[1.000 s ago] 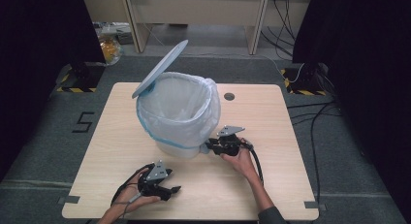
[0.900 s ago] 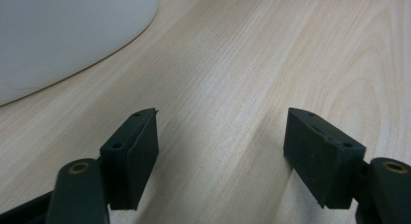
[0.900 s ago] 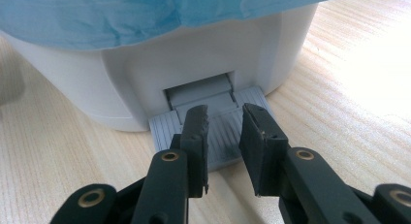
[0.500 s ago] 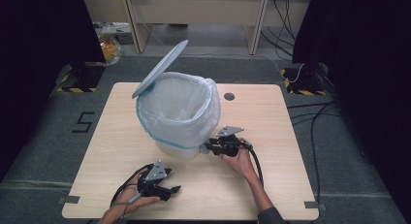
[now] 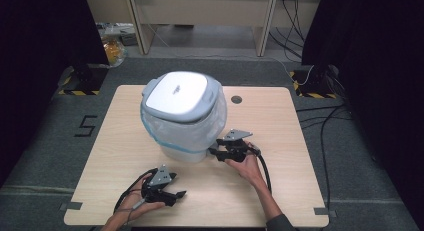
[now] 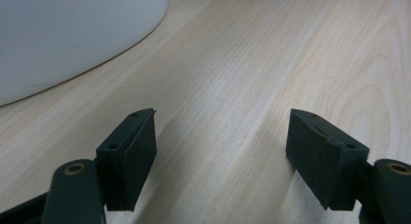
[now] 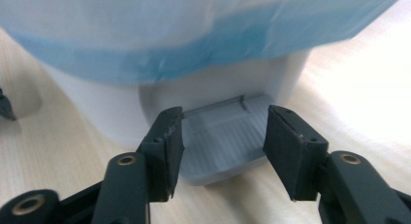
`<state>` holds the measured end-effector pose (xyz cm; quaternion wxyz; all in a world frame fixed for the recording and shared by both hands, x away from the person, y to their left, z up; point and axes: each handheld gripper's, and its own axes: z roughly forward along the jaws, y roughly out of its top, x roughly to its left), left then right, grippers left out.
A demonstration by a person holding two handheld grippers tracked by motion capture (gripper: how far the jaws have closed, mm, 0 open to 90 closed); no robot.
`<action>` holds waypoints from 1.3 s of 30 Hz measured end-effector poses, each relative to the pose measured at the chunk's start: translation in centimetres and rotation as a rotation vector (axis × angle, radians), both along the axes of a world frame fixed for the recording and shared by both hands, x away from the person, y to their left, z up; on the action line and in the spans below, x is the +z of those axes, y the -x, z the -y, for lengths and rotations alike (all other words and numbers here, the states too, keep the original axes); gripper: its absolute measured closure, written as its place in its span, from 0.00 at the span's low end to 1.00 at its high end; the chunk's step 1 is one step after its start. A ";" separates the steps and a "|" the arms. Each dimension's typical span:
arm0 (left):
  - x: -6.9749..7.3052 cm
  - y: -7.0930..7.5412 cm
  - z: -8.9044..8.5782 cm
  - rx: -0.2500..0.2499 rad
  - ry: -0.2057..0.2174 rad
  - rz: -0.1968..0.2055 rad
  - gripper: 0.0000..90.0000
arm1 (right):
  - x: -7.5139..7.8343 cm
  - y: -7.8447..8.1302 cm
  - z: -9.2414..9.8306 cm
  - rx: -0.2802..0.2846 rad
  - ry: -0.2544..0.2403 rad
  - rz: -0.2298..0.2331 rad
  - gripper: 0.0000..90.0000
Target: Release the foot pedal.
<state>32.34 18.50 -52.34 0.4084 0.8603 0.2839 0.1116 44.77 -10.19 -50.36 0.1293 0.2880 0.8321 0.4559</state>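
The bin [image 5: 184, 118] stands near the middle of the desk [image 5: 280, 191], lined with a clear bag [image 5: 205, 131] that has a blue band hanging over its rim. Its white lid [image 5: 176, 97] now lies flat and shut on top, so the closing looks done. At the foot of the bin sits the grey pedal [image 7: 228, 141], raised and free, with nothing pressing on it.

The right gripper [image 5: 220, 152] sits just in front of that pedal; in the right gripper view its jaws stand apart on either side of the pedal without touching it. They have just been opening, with nothing held between them. What seems left is only to draw this gripper back from the bin.

The left gripper [image 5: 176, 195] rests on the desk nearer the person, apart from the bin, jaws wide and empty over bare wood.

A second ago the lid stood tipped up and back, showing the open bag inside; now it is down. Both hands sit where they were.
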 end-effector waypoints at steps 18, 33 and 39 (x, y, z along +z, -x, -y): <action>0.0 0.0 -0.1 0.000 -0.002 -0.002 0.29 | -0.2 1.3 6.1 -0.149 -0.003 -0.029 0.35; 0.0 0.0 -0.1 -0.001 -0.002 -0.003 0.29 | -0.4 5.8 8.4 -0.207 0.059 -0.023 0.33; 0.0 0.0 -0.1 -0.001 -0.003 -0.003 0.29 | -0.7 7.2 9.0 -0.215 0.070 -0.037 0.33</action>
